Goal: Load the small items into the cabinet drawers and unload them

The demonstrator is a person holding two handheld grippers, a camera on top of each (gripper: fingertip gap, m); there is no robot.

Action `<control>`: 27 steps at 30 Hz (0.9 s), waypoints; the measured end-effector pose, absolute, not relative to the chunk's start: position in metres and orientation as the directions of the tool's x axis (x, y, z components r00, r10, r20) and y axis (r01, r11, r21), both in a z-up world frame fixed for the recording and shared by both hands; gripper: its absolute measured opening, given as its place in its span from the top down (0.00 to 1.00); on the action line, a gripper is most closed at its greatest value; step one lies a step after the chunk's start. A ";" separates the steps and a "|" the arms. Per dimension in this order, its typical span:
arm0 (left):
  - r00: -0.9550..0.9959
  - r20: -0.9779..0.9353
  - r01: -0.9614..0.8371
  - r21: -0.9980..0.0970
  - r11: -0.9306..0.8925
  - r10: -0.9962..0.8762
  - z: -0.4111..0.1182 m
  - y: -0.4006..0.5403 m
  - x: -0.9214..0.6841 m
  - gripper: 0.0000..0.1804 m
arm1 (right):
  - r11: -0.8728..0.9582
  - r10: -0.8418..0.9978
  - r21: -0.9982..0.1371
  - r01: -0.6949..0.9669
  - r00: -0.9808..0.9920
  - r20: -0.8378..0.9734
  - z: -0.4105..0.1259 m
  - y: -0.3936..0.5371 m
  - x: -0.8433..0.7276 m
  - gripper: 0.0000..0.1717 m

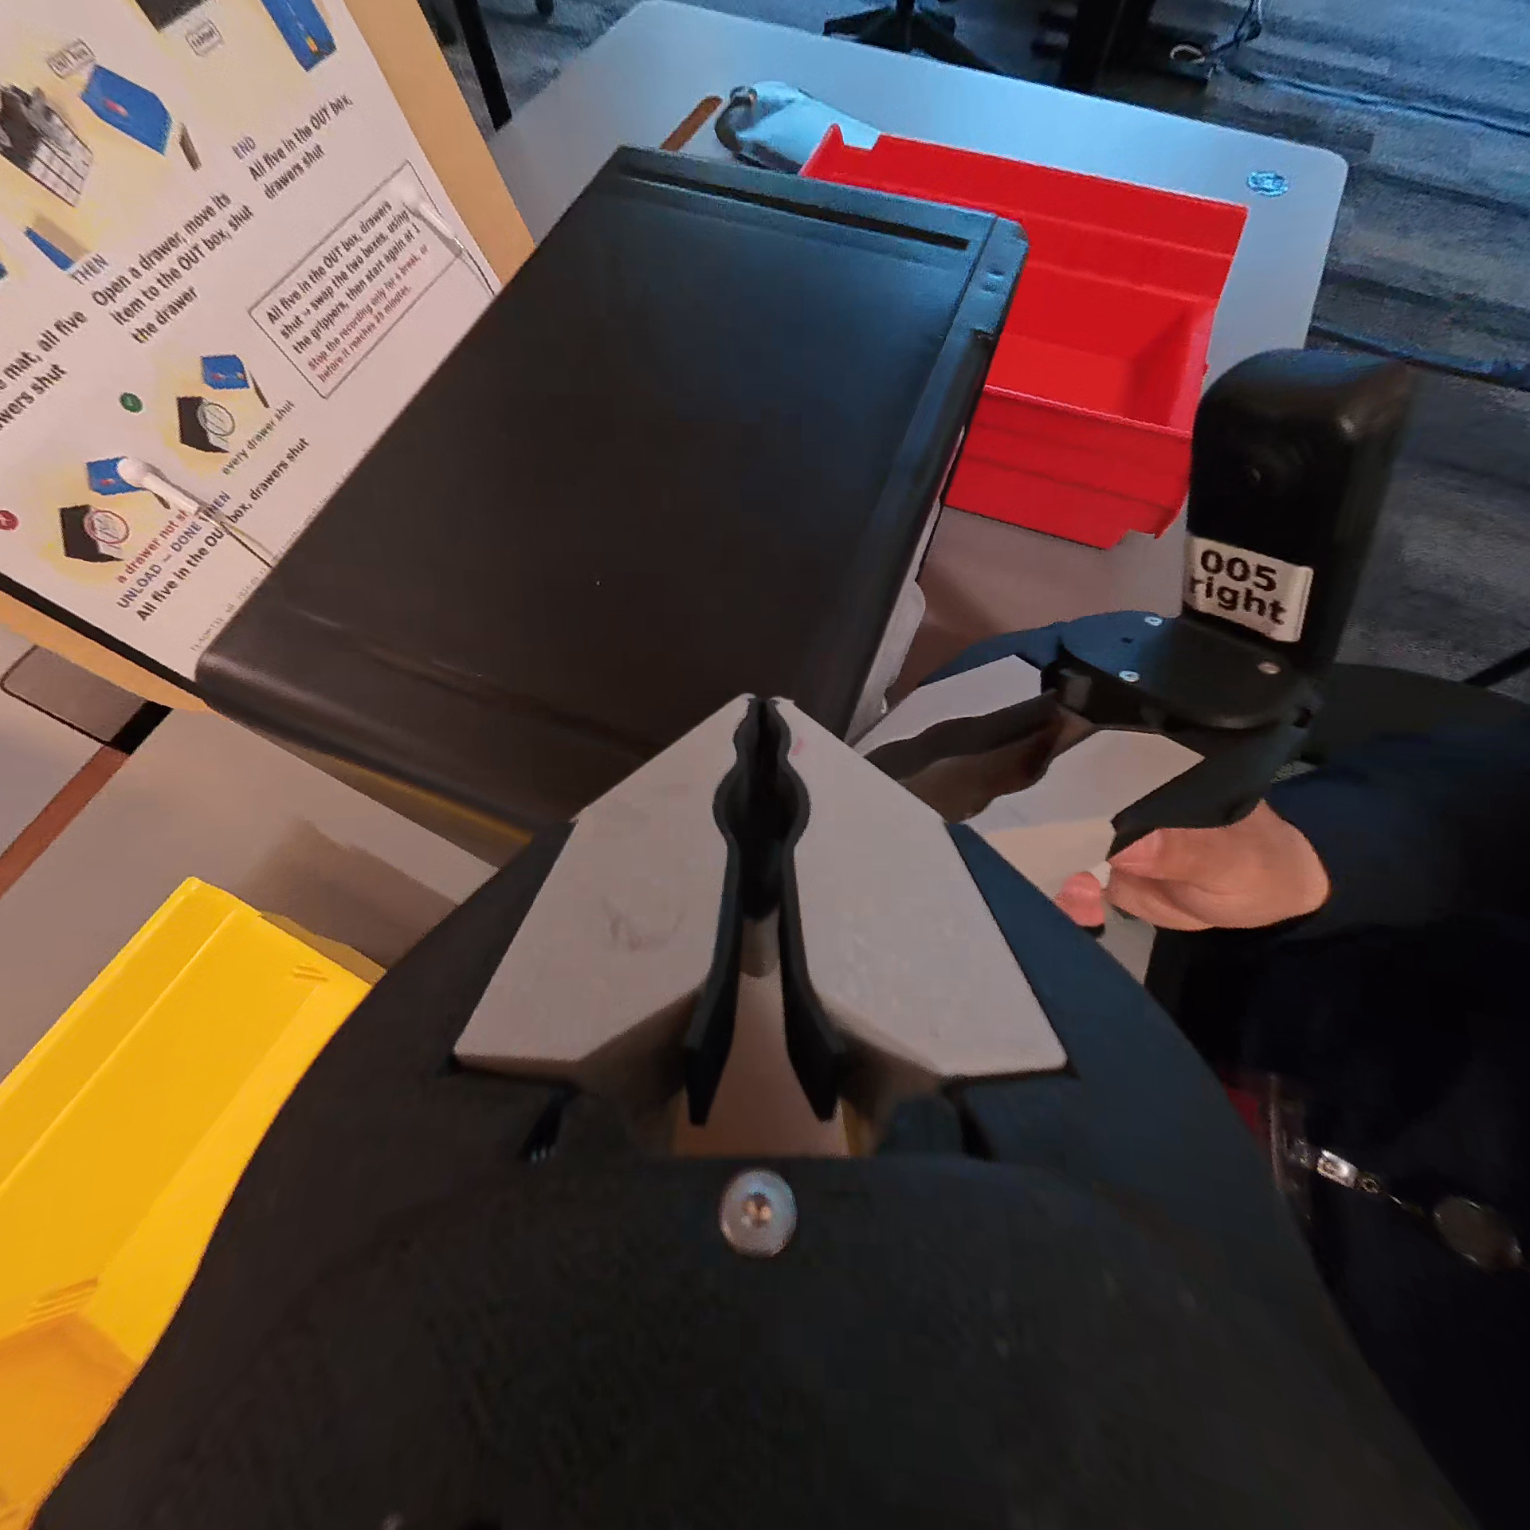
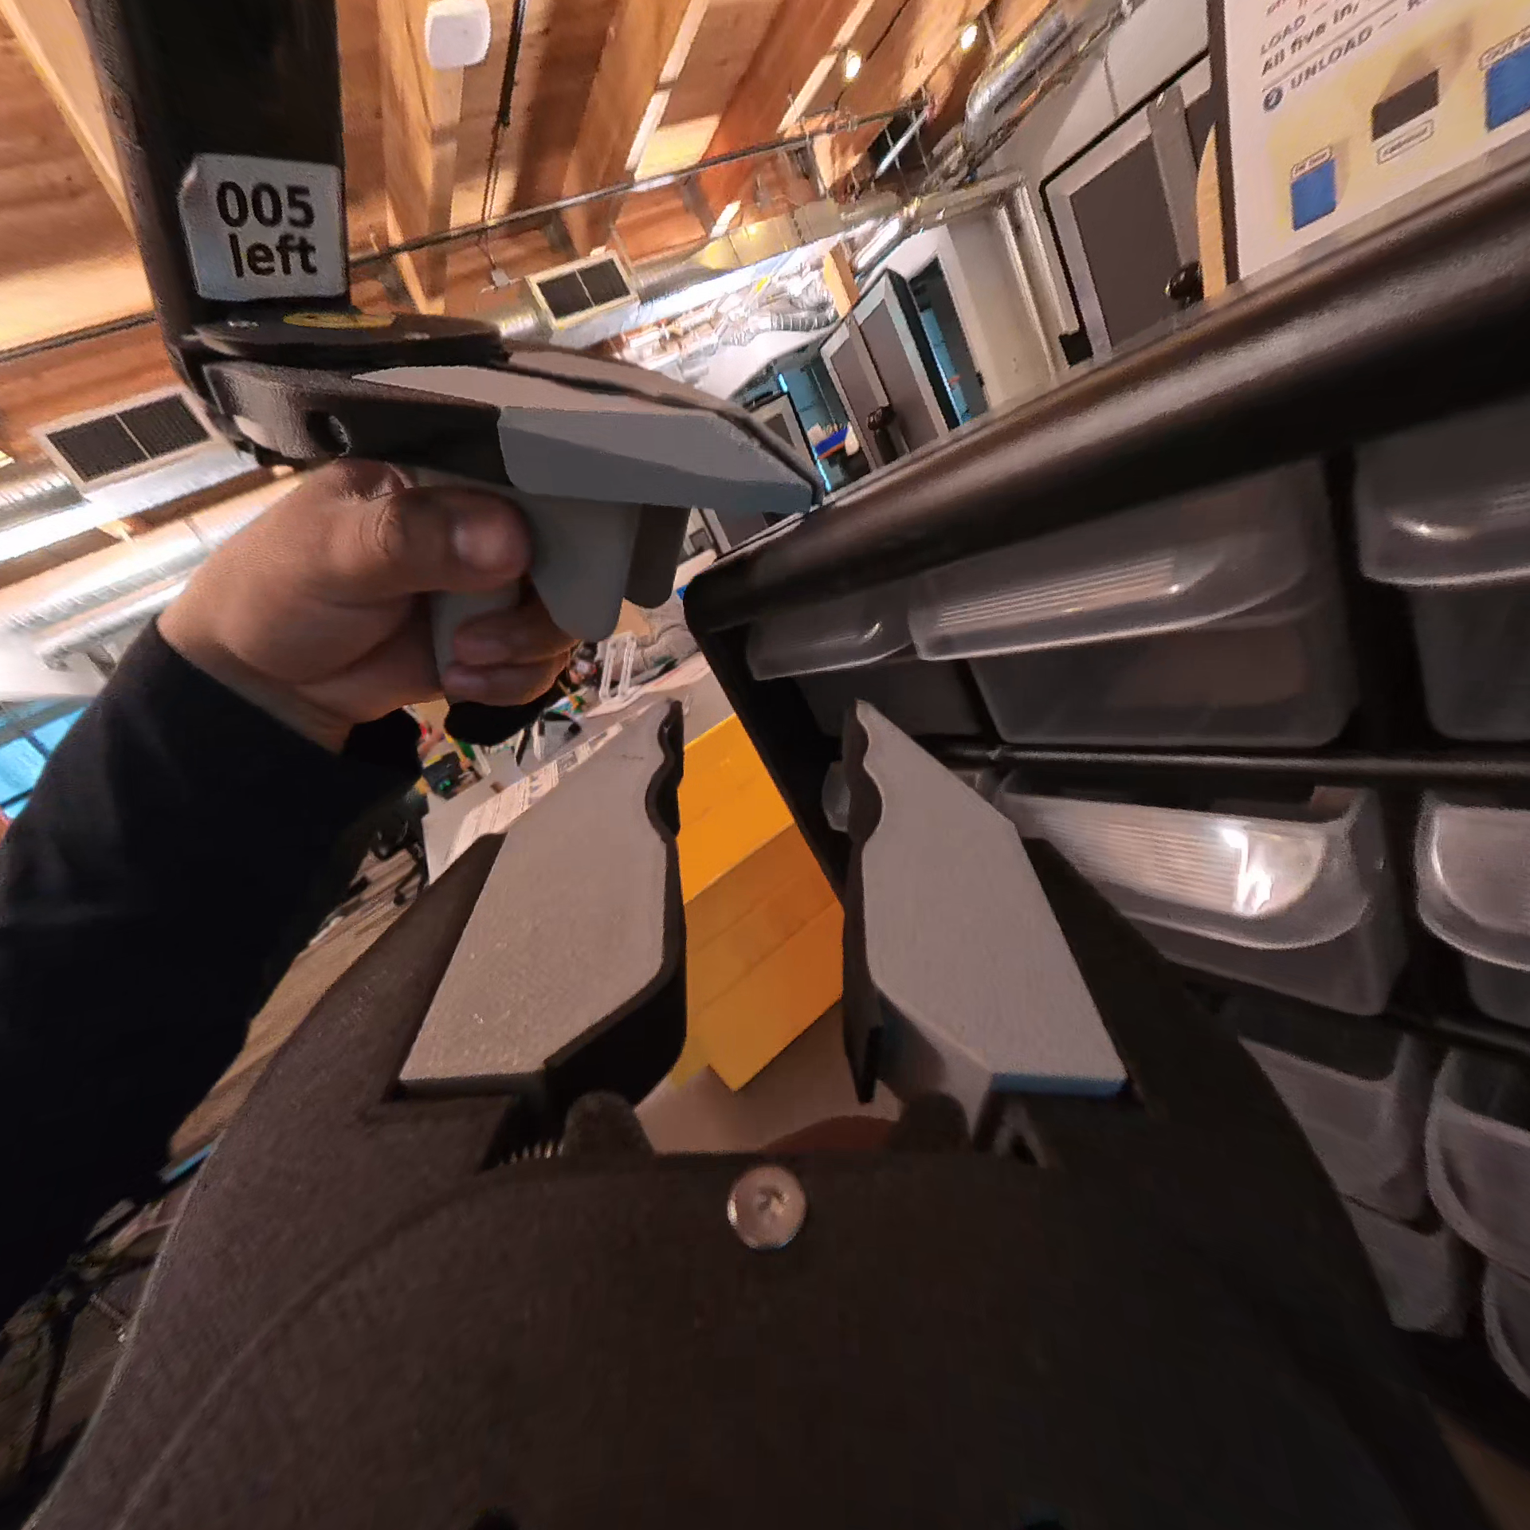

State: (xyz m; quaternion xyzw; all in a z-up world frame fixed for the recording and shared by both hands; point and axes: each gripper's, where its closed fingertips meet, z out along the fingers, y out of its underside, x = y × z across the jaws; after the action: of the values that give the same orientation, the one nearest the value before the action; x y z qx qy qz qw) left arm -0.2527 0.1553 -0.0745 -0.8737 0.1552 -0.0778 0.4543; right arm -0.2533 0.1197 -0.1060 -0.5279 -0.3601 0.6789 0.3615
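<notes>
Left gripper (image 1: 760, 704) pinched together, bracing the light plastic cabinet (image 1: 629, 430) top; right gripper (image 2: 762, 745) apart, empty, beside its slippery clear drawers (image 2: 1159, 654), best taken by the front lip

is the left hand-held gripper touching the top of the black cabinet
Cannot tell. In the right wrist view the left hand-held gripper's shut tip sits right at the cabinet's top edge, but no clear contact or gap shows; the left wrist view looks from above.
</notes>
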 end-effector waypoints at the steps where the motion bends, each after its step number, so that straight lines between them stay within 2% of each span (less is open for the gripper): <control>1: 0.939 0.000 -0.199 -0.816 -0.543 -0.344 -0.075 0.155 -0.253 1.00 | -0.477 0.873 -0.869 -0.131 -0.182 -0.452 -0.104 0.121 -0.255 0.80; 4: 0.941 0.016 -0.181 -0.823 -0.539 -0.339 -0.074 0.156 -0.253 1.00 | -0.499 0.862 -0.851 -0.163 -0.193 -0.469 -0.099 0.126 -0.258 0.90; 10: 0.943 0.034 -0.151 -0.843 -0.516 -0.331 -0.074 0.156 -0.254 1.00 | -0.614 0.771 -0.763 -0.204 -0.363 -0.523 -0.092 0.121 -0.254 0.84; 14: 0.944 0.045 -0.139 -0.844 -0.517 -0.328 -0.074 0.158 -0.254 1.00 | -0.644 0.751 -0.749 -0.156 -0.315 -0.581 -0.102 0.125 -0.263 0.95; 16: 0.944 0.045 -0.139 -0.845 -0.517 -0.327 -0.074 0.158 -0.254 1.00 | -0.685 0.717 -0.711 -0.159 -0.316 -0.621 -0.100 0.126 -0.263 0.96; 18: 0.945 0.044 -0.138 -0.845 -0.516 -0.325 -0.074 0.158 -0.254 1.00 | -0.711 0.695 -0.678 -0.186 -0.327 -0.640 -0.094 0.126 -0.262 0.94; 21: 0.945 0.047 -0.135 -0.846 -0.516 -0.324 -0.074 0.158 -0.254 1.00 | -0.712 0.696 -0.671 -0.208 -0.338 -0.634 -0.093 0.124 -0.261 0.93; 23: 0.945 0.047 -0.134 -0.846 -0.516 -0.323 -0.074 0.158 -0.254 1.00 | -0.708 0.699 -0.675 -0.208 -0.345 -0.627 -0.095 0.123 -0.259 0.98; 27: 0.944 0.046 -0.137 -0.847 -0.514 -0.327 -0.074 0.158 -0.254 1.00 | -0.692 0.703 -0.693 -0.201 -0.403 -0.585 -0.095 0.113 -0.248 0.99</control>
State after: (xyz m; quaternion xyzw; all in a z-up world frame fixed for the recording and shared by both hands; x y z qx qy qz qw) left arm -0.2539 0.1579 -0.0739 -0.8644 0.1340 -0.1003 0.4742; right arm -0.2483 0.1128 -0.0949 -0.4660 -0.2695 0.7931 0.2850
